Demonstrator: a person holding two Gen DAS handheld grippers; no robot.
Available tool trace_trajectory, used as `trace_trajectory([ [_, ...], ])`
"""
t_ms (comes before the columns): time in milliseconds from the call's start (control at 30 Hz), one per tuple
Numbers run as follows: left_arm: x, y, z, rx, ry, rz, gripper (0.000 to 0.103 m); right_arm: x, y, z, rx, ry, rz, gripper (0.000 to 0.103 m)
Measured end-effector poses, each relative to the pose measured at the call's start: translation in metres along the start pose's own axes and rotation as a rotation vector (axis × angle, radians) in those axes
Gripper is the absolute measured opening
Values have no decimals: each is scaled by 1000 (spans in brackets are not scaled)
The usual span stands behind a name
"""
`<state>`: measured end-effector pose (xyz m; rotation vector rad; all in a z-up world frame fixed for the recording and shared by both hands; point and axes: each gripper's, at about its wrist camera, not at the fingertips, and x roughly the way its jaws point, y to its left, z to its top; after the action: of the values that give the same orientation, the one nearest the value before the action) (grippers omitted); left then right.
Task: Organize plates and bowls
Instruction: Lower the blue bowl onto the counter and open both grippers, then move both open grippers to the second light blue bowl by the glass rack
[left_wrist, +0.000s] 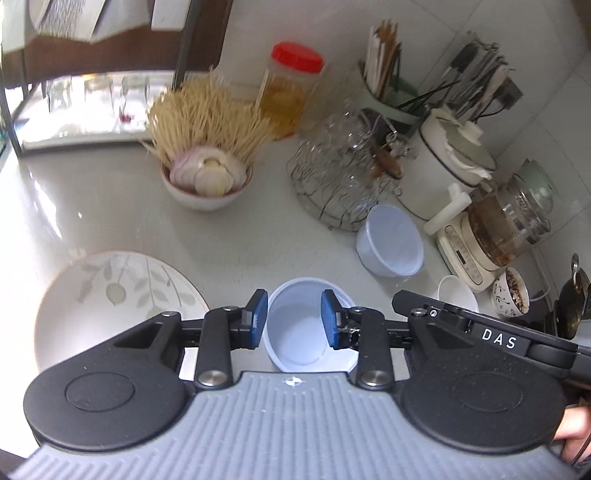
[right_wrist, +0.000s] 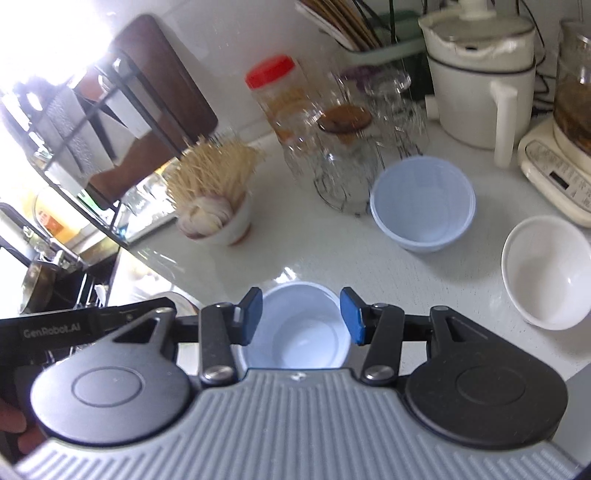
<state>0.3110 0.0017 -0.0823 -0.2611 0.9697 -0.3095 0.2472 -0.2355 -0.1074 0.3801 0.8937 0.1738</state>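
Both tools spread above one pale cup.
Left tool (left_wrist: 294, 319) and right tool (right_wrist: 301, 317) over cup (left_wrist: 306, 332); plate (left_wrist: 110, 291) at 9 o'clock, blue bowl (left_wrist: 389, 245) at 1, on table (left_wrist: 110, 206).

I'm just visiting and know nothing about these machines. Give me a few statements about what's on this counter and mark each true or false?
1. The jar has a red lid. True.
2. Both tongs are clamped on the pale blue bowl below them. False: the left tongs and right tongs are open, and the bowl sits on the counter under them, pads clear of it.
3. The leaf-patterned plate has food on it. False: nothing lies on the part in view.
4. A second pale blue bowl stands near the glass jars. True.
5. The white bowl is upside down. False: it is upright.
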Motion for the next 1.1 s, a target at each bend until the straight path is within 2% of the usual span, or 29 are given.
trace_trajectory([
  [133,-16,0,-2,13,-5,-14,41,-14,9,-2,35,-12,-4,50],
  [333,-37,3,-12,45,-25,-26,43,-31,30,-13,12,-40,-26,50],
  [733,-63,18,-18,95,-45,-80,44,-50,59,-36,30,-79,-84,50],
  [1100,-77,11,-20,213,-47,-144,45,-76,73,-55,75,-160,-158,50],
])
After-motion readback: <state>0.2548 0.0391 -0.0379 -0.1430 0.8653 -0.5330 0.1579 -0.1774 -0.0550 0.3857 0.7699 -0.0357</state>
